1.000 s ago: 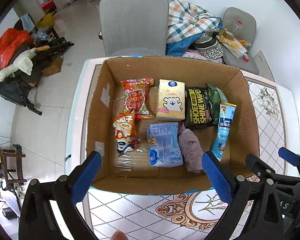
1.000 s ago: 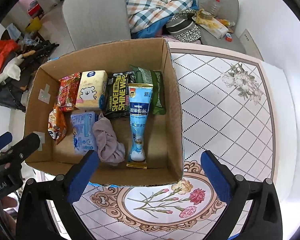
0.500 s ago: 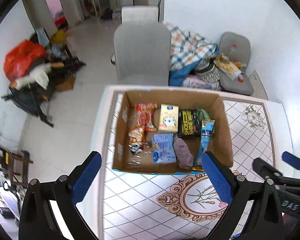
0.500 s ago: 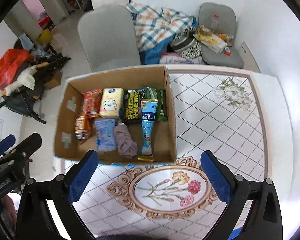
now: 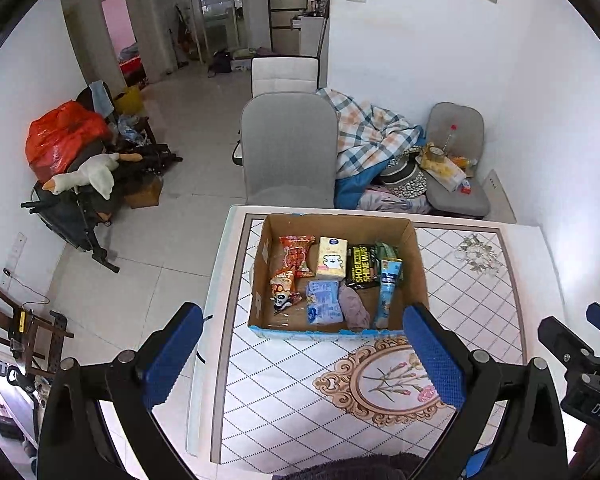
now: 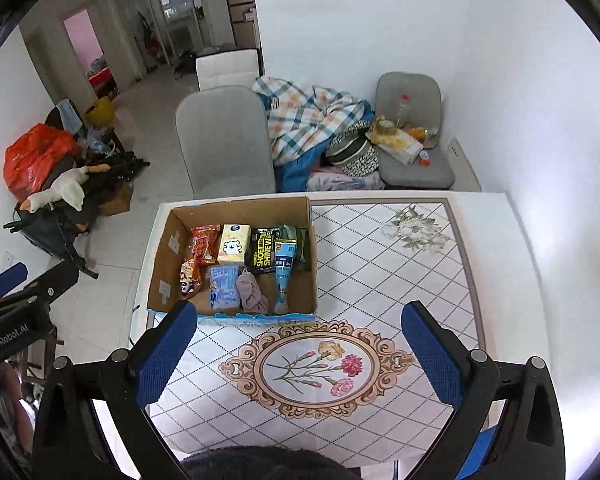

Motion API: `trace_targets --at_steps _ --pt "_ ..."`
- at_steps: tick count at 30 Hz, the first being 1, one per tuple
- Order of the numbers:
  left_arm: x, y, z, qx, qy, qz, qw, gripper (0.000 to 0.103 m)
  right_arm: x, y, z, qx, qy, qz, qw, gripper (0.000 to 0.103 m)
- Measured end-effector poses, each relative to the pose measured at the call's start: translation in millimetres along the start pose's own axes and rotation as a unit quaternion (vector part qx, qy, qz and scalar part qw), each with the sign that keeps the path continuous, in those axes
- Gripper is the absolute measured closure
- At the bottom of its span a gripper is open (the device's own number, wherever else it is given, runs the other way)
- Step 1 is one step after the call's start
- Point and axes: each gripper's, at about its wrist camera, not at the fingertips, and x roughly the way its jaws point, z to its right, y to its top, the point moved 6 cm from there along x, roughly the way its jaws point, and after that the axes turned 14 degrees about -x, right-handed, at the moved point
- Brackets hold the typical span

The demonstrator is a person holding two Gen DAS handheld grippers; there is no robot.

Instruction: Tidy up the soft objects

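An open cardboard box (image 5: 418,264) (image 6: 312,248) stands on the far left part of the patterned table (image 5: 480,304) (image 6: 380,272). Inside lie several soft packs: a red snack bag (image 5: 296,258), a yellow tissue pack (image 5: 332,258) (image 6: 234,244), a black shoe-wipes pack (image 5: 362,266) (image 6: 262,254), a blue wipes pack (image 5: 323,302) (image 6: 224,288), a mauve cloth (image 5: 354,306) (image 6: 252,292) and a blue tube pack (image 5: 389,292) (image 6: 284,272). My left gripper (image 5: 300,354) and right gripper (image 6: 300,354) are both open and empty, high above the table's near side.
A grey chair (image 5: 288,156) stands behind the table. A plaid blanket (image 5: 372,136) and a second cluttered chair (image 5: 456,168) lie at the back right. A stroller with a toy goose (image 5: 84,176) is on the floor at left. A white wall runs along the right.
Both grippers have pulled up and back from the box, which now looks much smaller and farther away. Both stay open and empty. The box contents have not moved.
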Motion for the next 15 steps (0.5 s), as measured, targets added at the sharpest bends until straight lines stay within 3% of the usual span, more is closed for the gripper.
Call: trace_targets --at_steps 6,15 --pt "-11.4 -9.8 5.6 0.013 -0.006 -0.002 0.9999 0.0 -27.5 -1.7 -2.6 -0.006 0.0 0.014 1.0 0.0" --pt "-16.5 -16.9 7.1 0.018 0.0 0.002 0.9998 0.0 -33.1 -1.1 -4.4 -0.009 -0.006 0.021 1.0 0.0"
